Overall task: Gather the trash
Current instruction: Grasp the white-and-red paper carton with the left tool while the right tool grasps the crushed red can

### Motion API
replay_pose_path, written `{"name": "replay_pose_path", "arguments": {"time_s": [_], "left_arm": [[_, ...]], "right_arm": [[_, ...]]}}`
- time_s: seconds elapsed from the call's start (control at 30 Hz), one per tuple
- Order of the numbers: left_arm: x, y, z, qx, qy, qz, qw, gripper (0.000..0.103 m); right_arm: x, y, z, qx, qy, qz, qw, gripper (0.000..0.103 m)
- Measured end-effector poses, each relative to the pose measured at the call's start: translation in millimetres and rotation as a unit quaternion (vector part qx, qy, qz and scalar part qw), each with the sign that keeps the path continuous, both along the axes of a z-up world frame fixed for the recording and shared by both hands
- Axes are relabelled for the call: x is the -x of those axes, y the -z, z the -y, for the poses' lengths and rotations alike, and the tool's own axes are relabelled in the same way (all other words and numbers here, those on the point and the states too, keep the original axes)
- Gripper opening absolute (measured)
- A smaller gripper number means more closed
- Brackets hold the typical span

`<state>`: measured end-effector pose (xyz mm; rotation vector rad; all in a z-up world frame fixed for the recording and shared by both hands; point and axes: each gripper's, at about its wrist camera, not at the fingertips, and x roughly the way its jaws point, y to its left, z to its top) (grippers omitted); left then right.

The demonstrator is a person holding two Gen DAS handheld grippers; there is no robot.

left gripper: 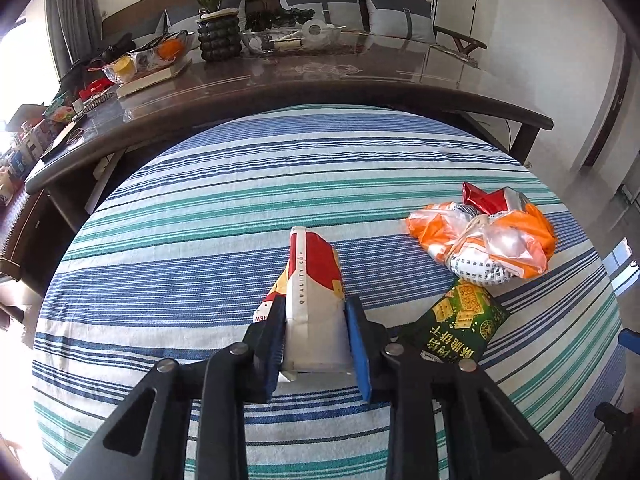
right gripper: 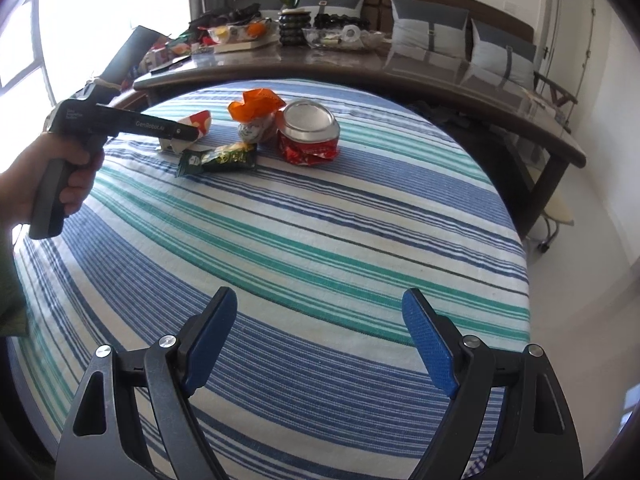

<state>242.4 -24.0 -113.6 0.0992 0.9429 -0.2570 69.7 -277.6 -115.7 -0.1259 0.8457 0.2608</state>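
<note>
Striped cloth (left gripper: 280,184) in blue, green and white is covering the work surface, with a dark table (left gripper: 360,80) running behind it and a sofa with grey cushions sitting beyond that. Four pieces of trash are lying on the cloth: one flattened paper cup (left gripper: 316,304), one green cracker wrapper (left gripper: 460,320), one orange bag (left gripper: 480,240) and one crushed red can (right gripper: 310,132). One potted plant (left gripper: 212,8) is standing on the table, flanked by two glass bowls, though what is filling them is too small to make out. The left gripper (left gripper: 316,340) is clamping the cup, its blue pads pressing both sides of the white lower end while the red printed end is pointing away from the camera; from the right wrist view the cup (right gripper: 192,128) is appearing to sit at the left edge of the trash cluster, and whether it is resting on the cloth or hanging just above it is hard to judge. The wrapper is lying just beside the cup on the right, and the bag is bunching up against the can behind it. The right gripper (right gripper: 320,340) is hovering over bare cloth well apart from the cluster, its fingers (right gripper: 212,336) spreading wide and touching nothing. One hand (right gripper: 60,176) is gripping the handle of the left tool.
</note>
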Motion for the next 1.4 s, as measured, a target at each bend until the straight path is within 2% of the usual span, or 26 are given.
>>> {"name": "replay_pose_path", "arguments": {"time_s": [0.33,0.4,0.47,0.53,0.63,0.8,1.0,1.07,1.1,1.27,1.4], "left_arm": [[77,-33,-23,0.028,-0.004,0.004,0.9996,0.029],[84,-35,-28,0.039,-0.010,0.007,0.9991,0.029],[86,-37,-32,0.036,-0.013,0.014,0.9992,0.029],[86,-38,-35,0.027,-0.015,0.022,0.9993,0.029],[81,-34,-44,0.035,-0.023,0.015,0.9990,0.029],[73,-25,-52,0.046,-0.032,0.000,0.9984,0.029],[71,-23,-50,0.053,-0.028,-0.004,0.9982,0.029],[71,-22,-51,0.054,-0.027,-0.006,0.9982,0.030],[71,-21,-51,0.053,-0.026,-0.007,0.9982,0.030],[75,-19,-46,0.054,-0.019,-0.012,0.9983,0.030],[86,-18,-38,0.071,-0.002,-0.022,0.9972,0.030]], "right_arm": [[-24,-6,8,-0.016,0.019,0.006,1.000,0.086],[-32,-5,4,-0.038,0.004,-0.012,0.999,0.086],[-38,-5,-6,-0.057,-0.012,-0.028,0.998,0.084],[-44,-9,-14,-0.026,0.000,-0.007,1.000,0.085],[-69,-12,-16,-0.010,0.000,0.001,1.000,0.086],[-125,-4,-23,-0.017,-0.040,-0.033,0.999,0.089],[-163,4,-49,0.010,-0.079,-0.046,0.996,0.088],[-169,5,-50,0.007,-0.086,-0.052,0.995,0.072],[-170,6,-49,0.004,-0.087,-0.058,0.994,0.063],[-147,-7,-23,-0.014,-0.050,-0.045,0.998,0.063],[-104,-15,7,-0.018,-0.018,-0.044,0.999,0.063]]}}
